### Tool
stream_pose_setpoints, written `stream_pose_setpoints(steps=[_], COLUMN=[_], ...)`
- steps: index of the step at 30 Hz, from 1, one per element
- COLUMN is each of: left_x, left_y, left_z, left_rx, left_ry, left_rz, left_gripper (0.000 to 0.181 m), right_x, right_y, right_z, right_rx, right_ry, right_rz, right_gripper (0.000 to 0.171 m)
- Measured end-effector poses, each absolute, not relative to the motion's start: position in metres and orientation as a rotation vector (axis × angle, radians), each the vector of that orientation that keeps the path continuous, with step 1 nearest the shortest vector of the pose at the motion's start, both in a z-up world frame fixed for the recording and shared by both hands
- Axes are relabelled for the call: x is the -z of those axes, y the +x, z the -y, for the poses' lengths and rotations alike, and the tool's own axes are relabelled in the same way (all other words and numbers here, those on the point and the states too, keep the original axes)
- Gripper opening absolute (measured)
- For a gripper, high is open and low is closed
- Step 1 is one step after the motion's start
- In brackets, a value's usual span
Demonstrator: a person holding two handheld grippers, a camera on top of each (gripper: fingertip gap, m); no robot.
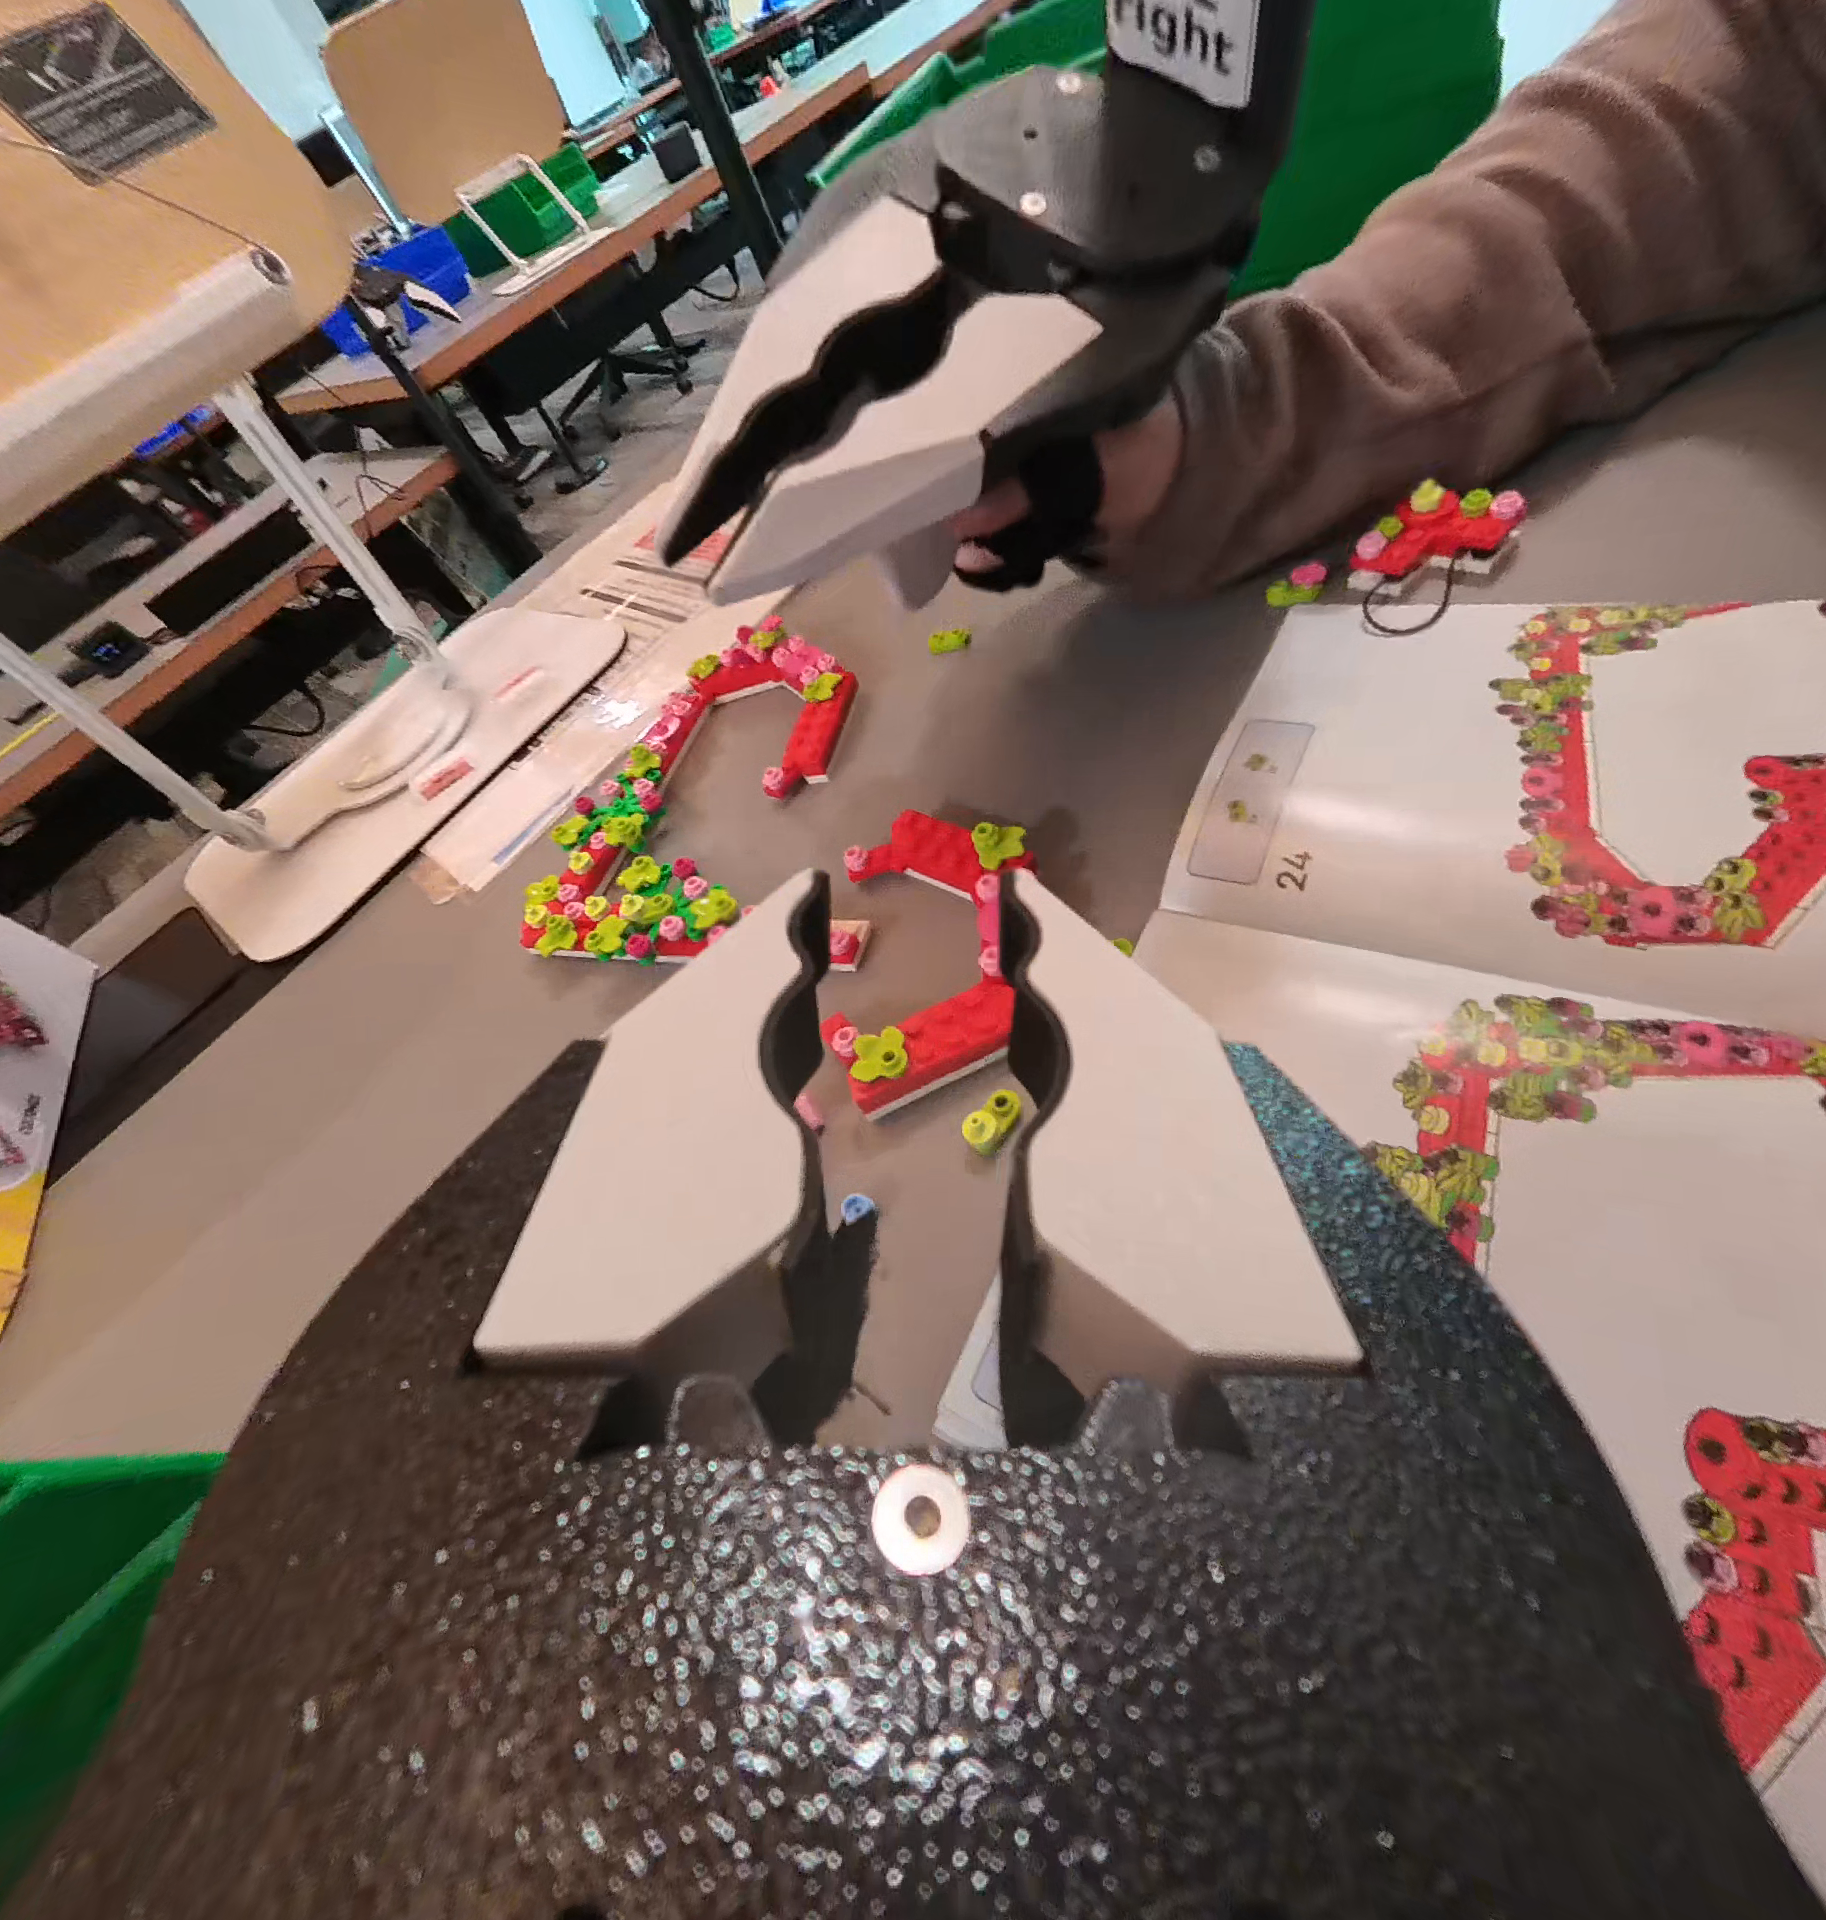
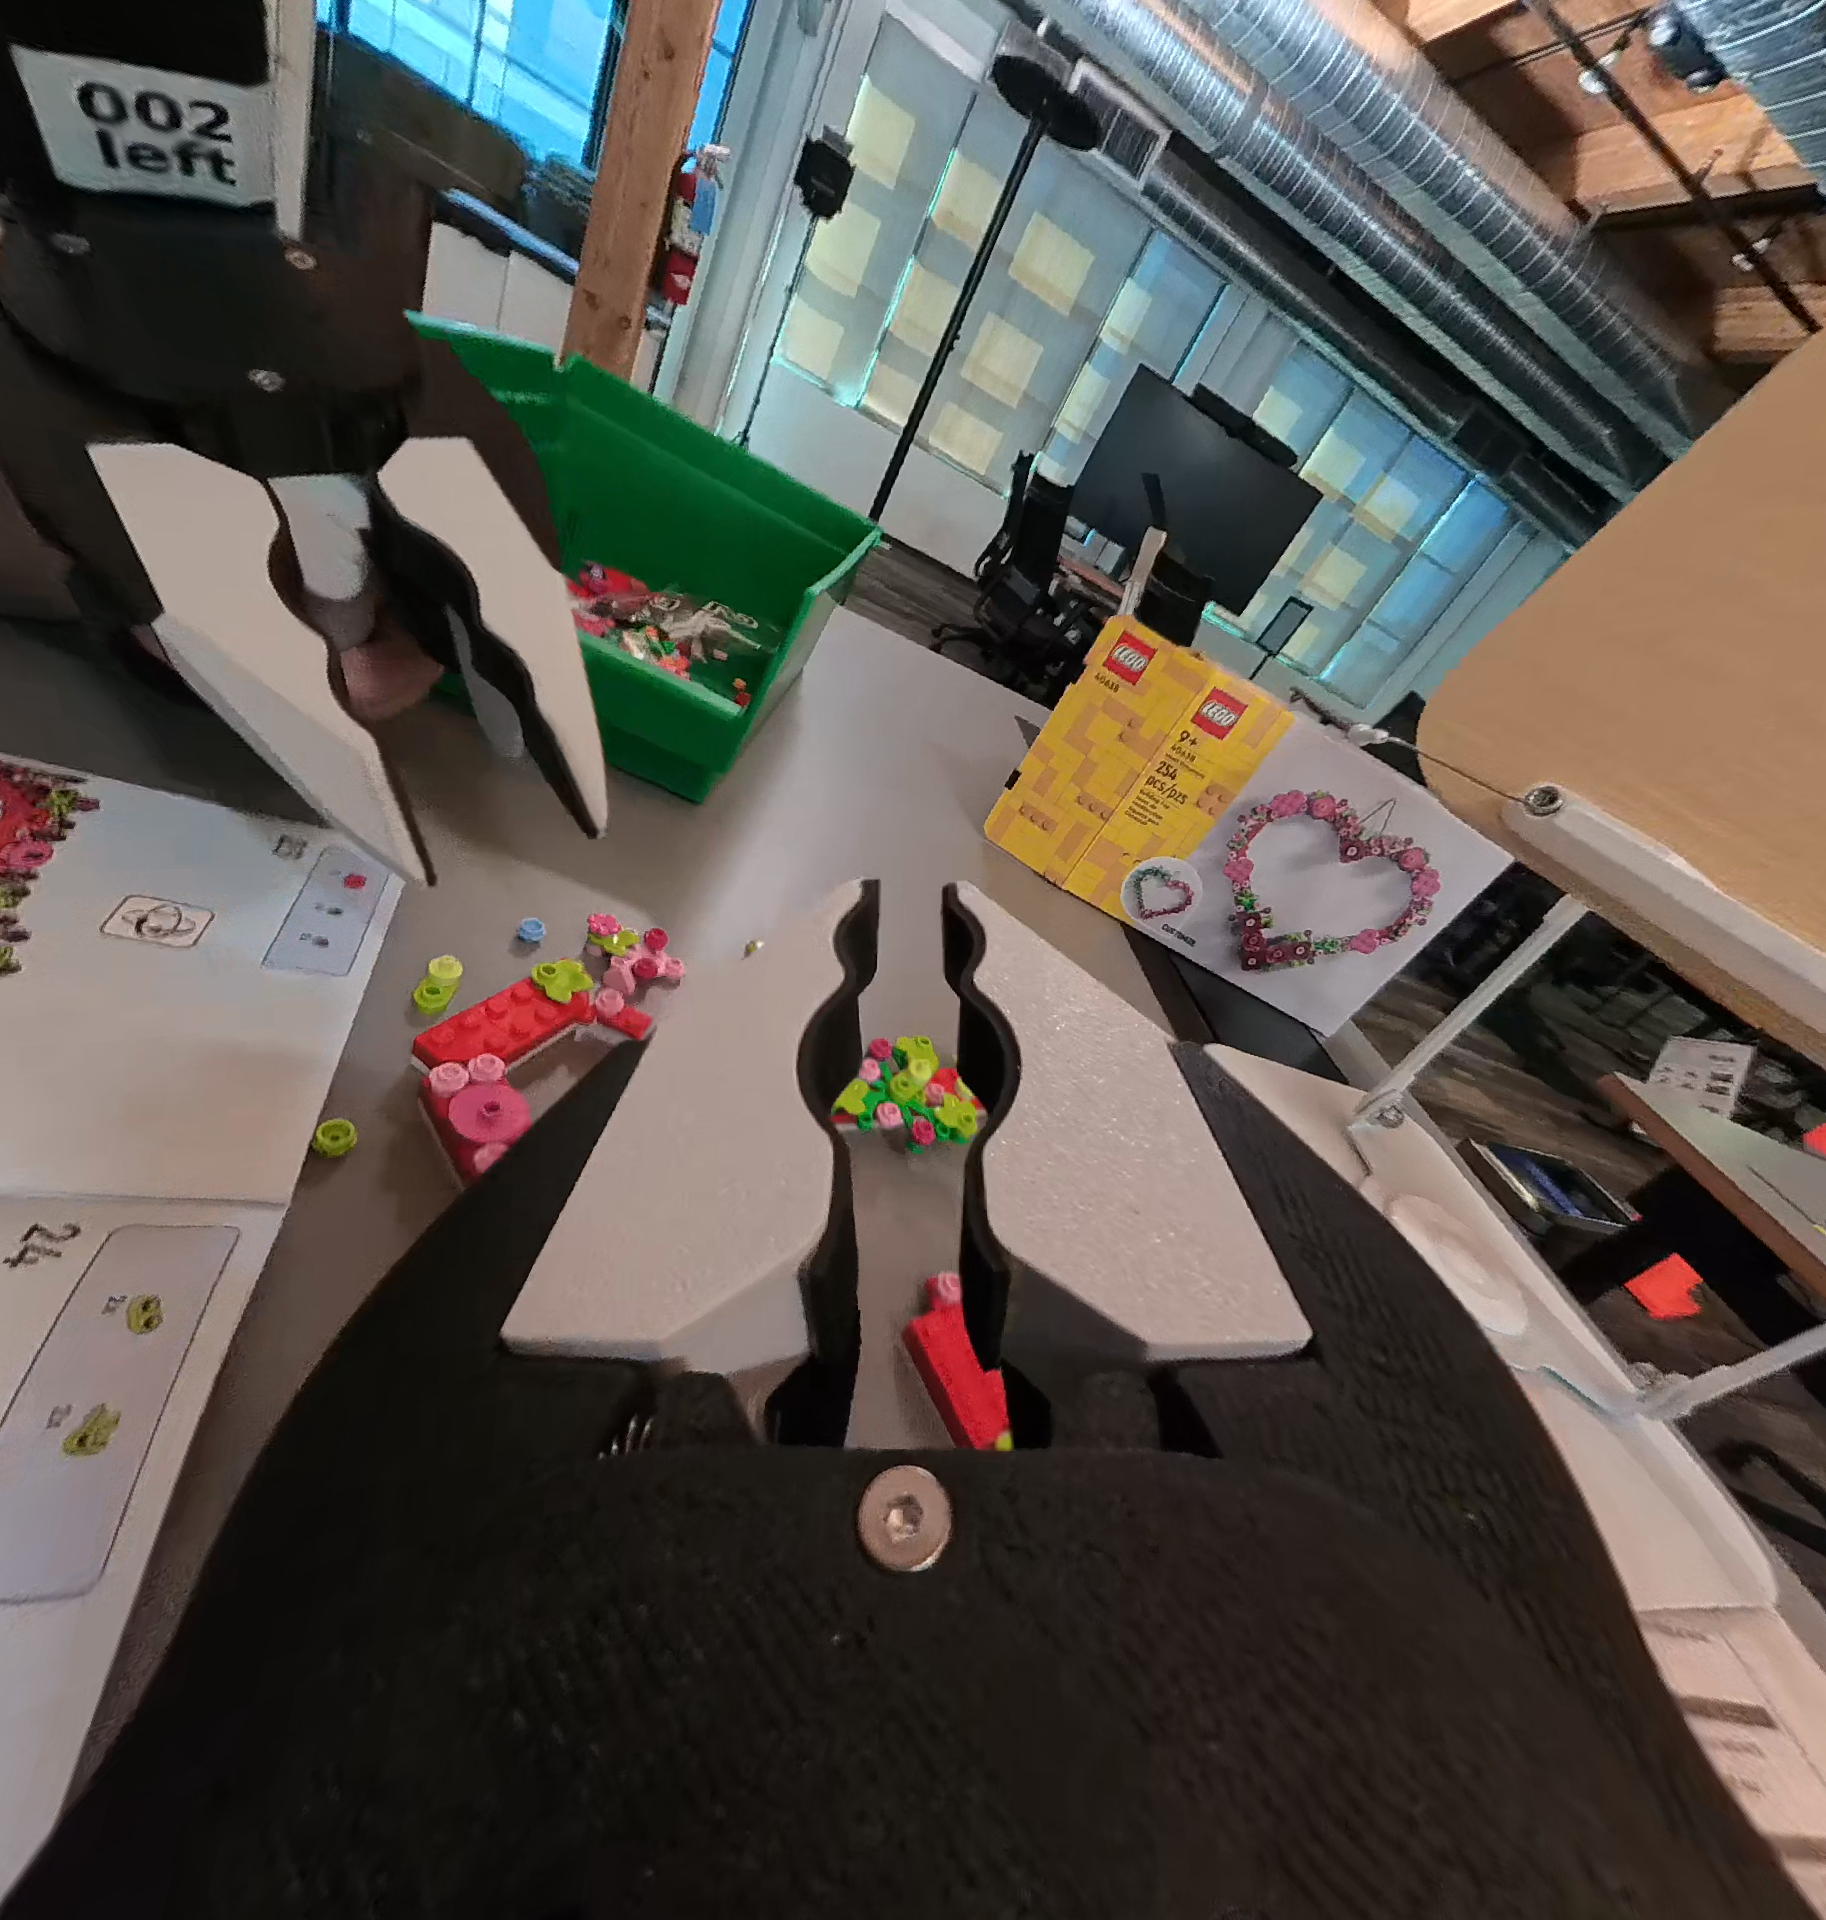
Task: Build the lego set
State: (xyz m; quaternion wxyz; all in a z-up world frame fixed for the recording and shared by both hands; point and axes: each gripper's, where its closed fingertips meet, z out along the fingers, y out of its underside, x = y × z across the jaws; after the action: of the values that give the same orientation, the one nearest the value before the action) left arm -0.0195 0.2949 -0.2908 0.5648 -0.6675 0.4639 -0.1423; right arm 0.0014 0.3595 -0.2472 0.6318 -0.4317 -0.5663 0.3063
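Left gripper [image 1: 914, 914]: held above the tabletop [image 1: 369, 1091] with its jaws parted and nothing between them; a red C-shaped lego section [image 1: 940, 997] is seen through the gap, lying on the surface below.
Right gripper [image 2: 909, 904]: jaws narrowly parted and empty; it is raised off the tabletop, at 12 o'clock from the left gripper in the left wrist view.
Flowered section: a red piece thickly set with lime, green and pink flowers [image 1: 628, 894] is seen at 10 o'clock from the left fingertips; in the right wrist view it is framed between the right gripper's fingers, apart from them.
Arch section: a red curved piece with pink flowers [image 1: 784, 707] lies at 11 o'clock from the left fingertips.
Far section: a further red piece with flowers [image 1: 1434, 535] lies at 2 o'clock, just beside the sleeve of the person [image 1: 1511, 312].
Loose parts: a lime pair [image 1: 992, 1120] and a small blue round stud [image 1: 857, 1207] rest near the C-shaped section.
Instruction booklet [image 1: 1511, 1195]: laid open at 3 o'clock on the tabletop.
Green bin [image 2: 680, 540]: filled with loose parts, at 11 o'clock in the right wrist view.
Set box [image 2: 1231, 831]: yellow and white, standing at 1 o'clock.
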Motion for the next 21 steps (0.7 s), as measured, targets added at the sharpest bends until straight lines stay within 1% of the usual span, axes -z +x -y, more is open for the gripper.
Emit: stream_pose_setpoints(steps=[3,7,9,11,14,18,21], left_x=[0.298,0.320,0.323,0.323,0.331,0.334,0.334], left_y=[-0.018,-0.020,-0.023,-0.024,-0.026,-0.027,-0.029], left_z=[-0.295,-0.298,-0.304,-0.307,-0.309,-0.312,-0.314], left_rx=[0.364,0.345,0.308,0.296,0.289,0.288,0.276], left_ry=[-1.622,-1.755,-1.764,-1.767,-1.813,-1.835,-1.829], left_rz=[-1.098,-1.122,-1.101,-1.090,-1.091,-1.073,-1.079], left_gripper=[0.038,0.058,0.066,0.066,0.070,0.069,0.074], right_x=[0.252,0.263,0.269,0.275,0.281,0.279,0.278], right_y=[0.007,0.009,0.007,0.004,0.001,0.000,0.001], right_z=[-0.354,-0.351,-0.346,-0.344,-0.344,-0.351,-0.354], right_rx=[-0.715,-0.750,-0.780,-0.779,-0.743,-0.707,-0.721], right_ry=[-0.959,-0.940,-0.927,-0.940,-0.919,-0.911,-0.929], right_rz=[1.407,1.507,1.538,1.555,1.551,1.520,1.501], right_gripper=[0.010,0.013,0.018,0.022,0.021,0.019,0.018])
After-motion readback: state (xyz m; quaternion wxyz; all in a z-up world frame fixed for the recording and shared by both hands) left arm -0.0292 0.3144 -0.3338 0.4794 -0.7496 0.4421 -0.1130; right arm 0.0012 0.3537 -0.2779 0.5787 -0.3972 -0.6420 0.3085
